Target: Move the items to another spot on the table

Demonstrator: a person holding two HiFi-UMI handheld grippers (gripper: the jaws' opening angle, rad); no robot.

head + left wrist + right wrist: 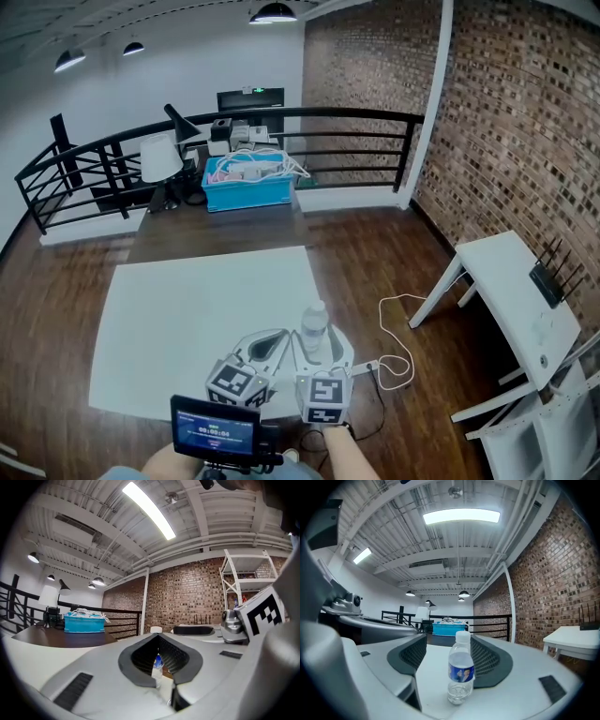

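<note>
The right gripper (pixel 449 639) has its jaws wide apart on either side of the water bottle (pixel 461 672). The bottle stands upright between them, neither pad touching it, near the white table's (pixel 187 319) near right corner. Just left of it, over the table's near edge, the left gripper (pixel 279 336) has its jaw tips together and holds nothing.

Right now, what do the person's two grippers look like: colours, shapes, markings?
The left gripper and the right gripper both have broad, rounded, light grey shells, with dark ribbed pads lining the curved jaws. Each carries a white cube printed with black square markers. A small black screen with a blue readout sits behind the left one.
</note>
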